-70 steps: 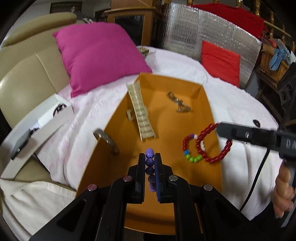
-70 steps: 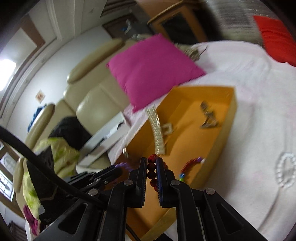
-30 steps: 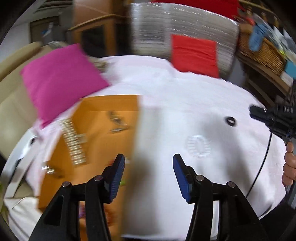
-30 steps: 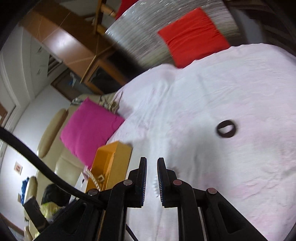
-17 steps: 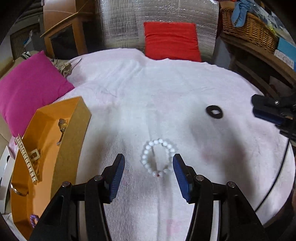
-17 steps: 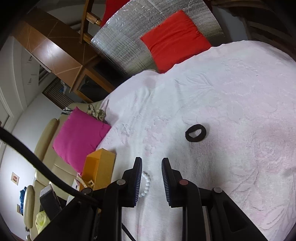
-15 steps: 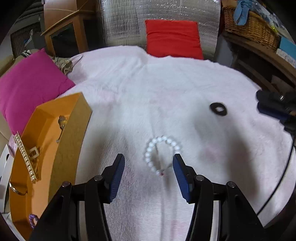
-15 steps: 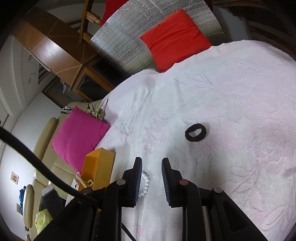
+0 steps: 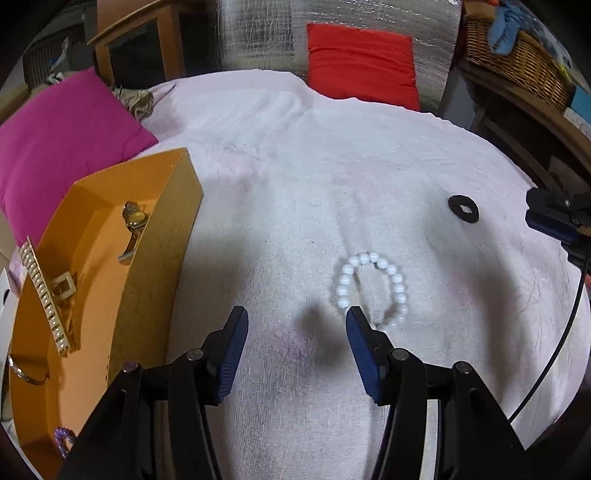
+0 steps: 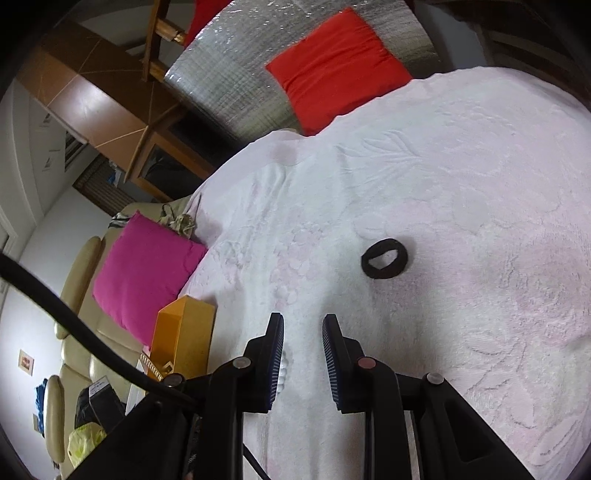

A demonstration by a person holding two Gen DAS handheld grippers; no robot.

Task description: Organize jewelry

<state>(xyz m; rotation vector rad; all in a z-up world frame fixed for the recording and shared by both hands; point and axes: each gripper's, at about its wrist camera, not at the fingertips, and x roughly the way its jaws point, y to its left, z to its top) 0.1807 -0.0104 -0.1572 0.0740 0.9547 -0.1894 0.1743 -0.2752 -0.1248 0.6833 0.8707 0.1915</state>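
A white bead bracelet (image 9: 398, 288) lies on the white cloth just ahead and right of my left gripper (image 9: 297, 321), which hangs open and empty above the cloth. A black hair tie (image 9: 453, 216) lies farther right. The orange tray (image 9: 184, 229) on the left holds a gold watch (image 9: 133, 221), a gold hair clip (image 9: 44, 295), a bangle (image 9: 26, 374) and a purple bracelet (image 9: 62, 443). My right gripper (image 10: 303, 326) stands narrowly open with nothing between its fingers. The black hair tie (image 10: 369, 267) lies ahead of it to the right. A few white beads (image 10: 282, 369) show behind its left finger.
A pink cushion (image 9: 55, 140) lies behind the tray, and a red cushion (image 9: 362, 62) leans on a silver panel (image 9: 258, 33) at the back. A wicker basket (image 9: 517, 55) sits on a shelf at the right. A beige sofa (image 10: 77, 288) stands at the left.
Both grippers let go of their bracelets at the tray and swung right over the cloth. The left now hangs lower, near the white bracelet. The right opened a little and neared the hair tie.
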